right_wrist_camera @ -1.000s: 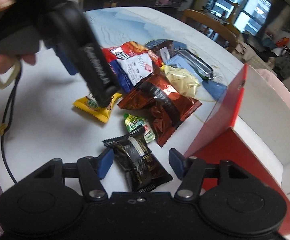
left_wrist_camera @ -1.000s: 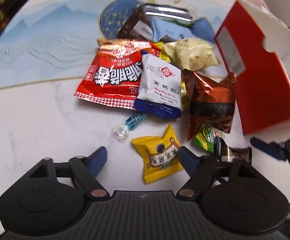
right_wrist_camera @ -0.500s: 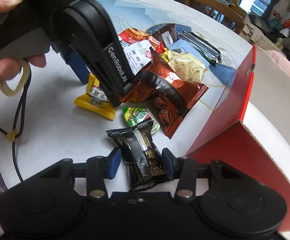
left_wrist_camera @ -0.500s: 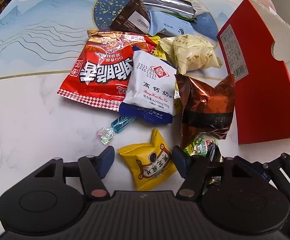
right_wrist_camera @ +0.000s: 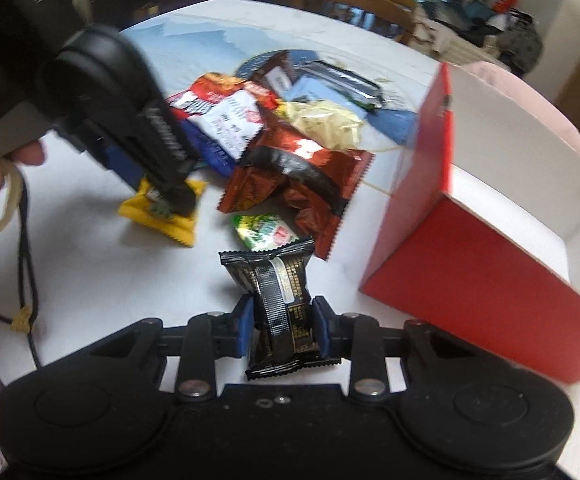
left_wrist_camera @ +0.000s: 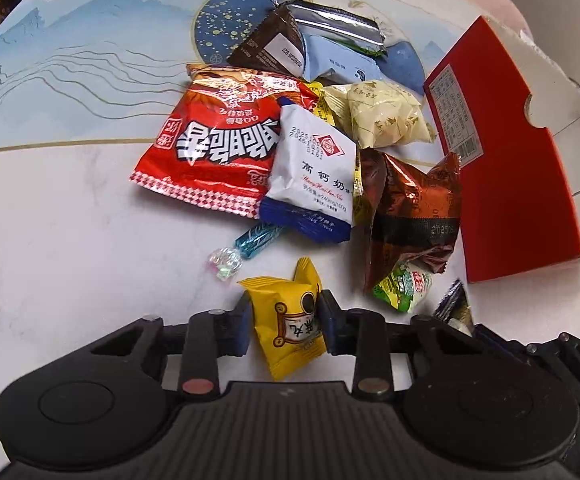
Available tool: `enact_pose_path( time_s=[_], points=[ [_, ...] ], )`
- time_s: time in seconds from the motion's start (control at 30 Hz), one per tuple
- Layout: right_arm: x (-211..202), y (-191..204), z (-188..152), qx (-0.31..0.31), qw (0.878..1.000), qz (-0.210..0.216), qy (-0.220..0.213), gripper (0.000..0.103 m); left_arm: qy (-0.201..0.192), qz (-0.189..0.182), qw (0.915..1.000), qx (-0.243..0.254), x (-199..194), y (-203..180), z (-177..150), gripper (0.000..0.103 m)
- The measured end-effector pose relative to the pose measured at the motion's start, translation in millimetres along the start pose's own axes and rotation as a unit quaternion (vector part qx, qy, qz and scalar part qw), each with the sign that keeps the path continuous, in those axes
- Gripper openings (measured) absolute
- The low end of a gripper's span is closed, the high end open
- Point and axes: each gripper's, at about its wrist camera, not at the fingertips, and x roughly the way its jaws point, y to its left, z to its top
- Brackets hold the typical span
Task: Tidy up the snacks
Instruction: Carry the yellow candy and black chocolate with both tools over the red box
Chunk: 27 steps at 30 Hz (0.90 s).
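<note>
My left gripper (left_wrist_camera: 285, 322) is shut on a small yellow snack packet (left_wrist_camera: 290, 328) lying on the white table; the packet also shows in the right wrist view (right_wrist_camera: 161, 212) under the left gripper's fingers. My right gripper (right_wrist_camera: 281, 326) is shut on a black snack packet (right_wrist_camera: 279, 304) next to a red box (right_wrist_camera: 482, 280) with a white inside. The red box (left_wrist_camera: 506, 152) stands open at the right. A pile of snacks sits behind: a red bag (left_wrist_camera: 217, 148), a white-and-blue packet (left_wrist_camera: 314, 176), a brown foil bag (left_wrist_camera: 414, 208), a green packet (left_wrist_camera: 404, 286).
A blue wrapped candy (left_wrist_camera: 245, 246) lies left of the yellow packet. A cream packet (left_wrist_camera: 386, 120), silver and blue packets (left_wrist_camera: 330, 40) lie at the pile's far side. A wooden chair (right_wrist_camera: 354, 0) stands beyond the table. A cable hangs at the left edge (right_wrist_camera: 25, 248).
Both grippers have closed: the left on the yellow packet, the right on the black packet. Both have moved forward over their packets.
</note>
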Motion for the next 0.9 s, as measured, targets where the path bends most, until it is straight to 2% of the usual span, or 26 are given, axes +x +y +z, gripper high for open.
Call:
enact_pose_path(
  time_s=[0.3,0.53,0.9],
  points=[
    [-26.3,5.8,-6.0,0.041,0.999,-0.018,-0.013,0.03,-0.012,-0.031,0.9994,-0.002,-18.6,15.5,-14.4,0.023],
    [-50.5,12.5,-4.7,0.062,0.997,-0.031,-0.032,0.03,-0.021,-0.049,0.9986,0.004,-32.9,22.2,-26.2,0.022],
    [-100.2,0.5,12.5,0.09,0.991,-0.055,-0.076,0.03,-0.094,-0.093,0.9892,0.064,-106.6,-4.0,-24.3,0.022]
  ],
)
